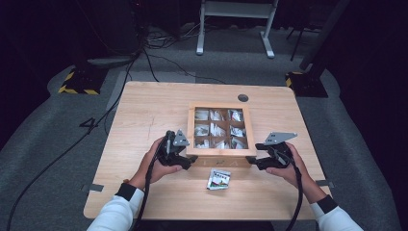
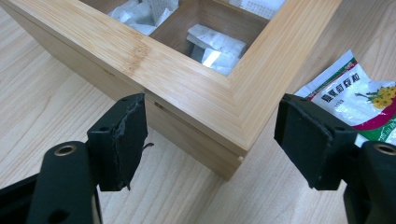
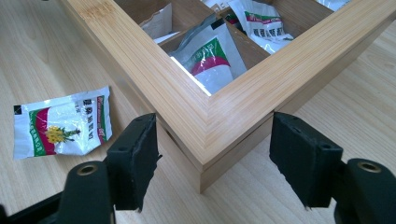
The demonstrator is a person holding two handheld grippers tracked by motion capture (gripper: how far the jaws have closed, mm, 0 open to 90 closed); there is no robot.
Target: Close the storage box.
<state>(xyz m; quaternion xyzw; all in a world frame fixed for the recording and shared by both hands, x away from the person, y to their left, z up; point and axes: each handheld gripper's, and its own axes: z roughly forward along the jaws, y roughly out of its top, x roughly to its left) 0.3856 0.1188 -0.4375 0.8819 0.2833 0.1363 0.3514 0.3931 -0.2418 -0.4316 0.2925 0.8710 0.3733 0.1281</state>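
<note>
While each gripper's jaws straddle a near corner of the wooden box [image 1: 220, 155] untouching, left gripper [image 2: 212, 140] half-open, right gripper [image 3: 212, 156] wide, sachet [image 1: 219, 179] nearer the tabletop's front edge.

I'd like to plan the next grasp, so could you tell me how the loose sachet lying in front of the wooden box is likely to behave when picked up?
The sachet looks like thin, crinkled foil, so probably floppy and light. Its glossy surface may be slippery. Lying flat on the table, it likely needs pinching at an edge.

Grey carpet [image 1: 43, 130], dark surroundings
</note>
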